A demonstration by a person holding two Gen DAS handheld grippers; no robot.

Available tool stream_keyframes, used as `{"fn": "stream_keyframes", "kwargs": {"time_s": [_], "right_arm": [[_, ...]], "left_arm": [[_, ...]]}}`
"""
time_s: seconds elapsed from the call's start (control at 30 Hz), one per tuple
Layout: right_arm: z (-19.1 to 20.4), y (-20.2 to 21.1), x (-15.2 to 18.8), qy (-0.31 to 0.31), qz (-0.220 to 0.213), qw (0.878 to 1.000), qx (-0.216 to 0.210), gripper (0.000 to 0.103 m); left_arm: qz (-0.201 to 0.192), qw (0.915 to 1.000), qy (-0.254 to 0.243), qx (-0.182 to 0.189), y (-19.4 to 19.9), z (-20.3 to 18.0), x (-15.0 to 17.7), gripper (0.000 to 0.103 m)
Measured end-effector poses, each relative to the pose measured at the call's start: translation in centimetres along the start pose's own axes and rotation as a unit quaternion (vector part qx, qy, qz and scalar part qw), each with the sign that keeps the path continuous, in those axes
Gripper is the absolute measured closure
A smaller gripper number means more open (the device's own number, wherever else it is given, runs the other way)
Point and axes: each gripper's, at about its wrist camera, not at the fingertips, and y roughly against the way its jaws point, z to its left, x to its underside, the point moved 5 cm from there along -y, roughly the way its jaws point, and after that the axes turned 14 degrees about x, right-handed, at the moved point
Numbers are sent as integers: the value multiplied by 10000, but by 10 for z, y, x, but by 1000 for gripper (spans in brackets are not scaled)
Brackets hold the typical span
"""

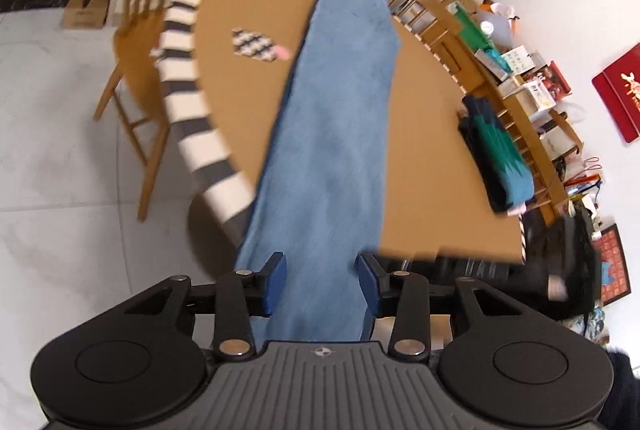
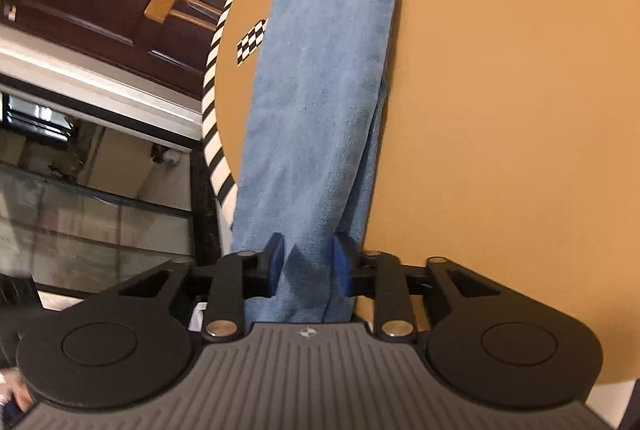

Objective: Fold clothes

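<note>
Blue cloth (image 1: 340,134) lies as one long narrow strip on the tan round table (image 1: 432,150), long axis running straight away from both grippers toward 12 o'clock, far end near the table's far rim. Left gripper (image 1: 322,274): jaws partly open w/ clear gaps each side; near end of the cloth passes btwn the blue pads but they aren't pressing it, so nothing held. Right gripper (image 2: 308,254): jaws nearly closed, pinching the bunched near end of the same cloth (image 2: 320,90); fabric creases right at the pads. So right hand has the hold, left is freed. Judgement: next fold likely turns on that axis, i.e. near end carried toward 12 over the far part. Checkered marker (image 1: 256,44) sits at ~10 o'clock of the strip, folded dark/teal stack (image 1: 500,154) at ~3 o'clock, well apart.
</note>
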Motion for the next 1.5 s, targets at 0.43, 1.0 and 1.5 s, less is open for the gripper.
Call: {"fn": "stream_keyframes", "kwargs": {"time_s": [0.43,1.0,1.5], "right_arm": [[-5,13,14,-50,212,9997,133,90],[-9,74,17,942,176,9946,398,90],[-51,63,-234,2459,-3508,8724,2352,50]], "left_arm": [[471,9962,-439,-593,-62,2,-5,84],[916,9781,-1609,-950,-117,-30,-46,60],[41,9888,-1025,-1084,-235,-52,-192,81]]}}
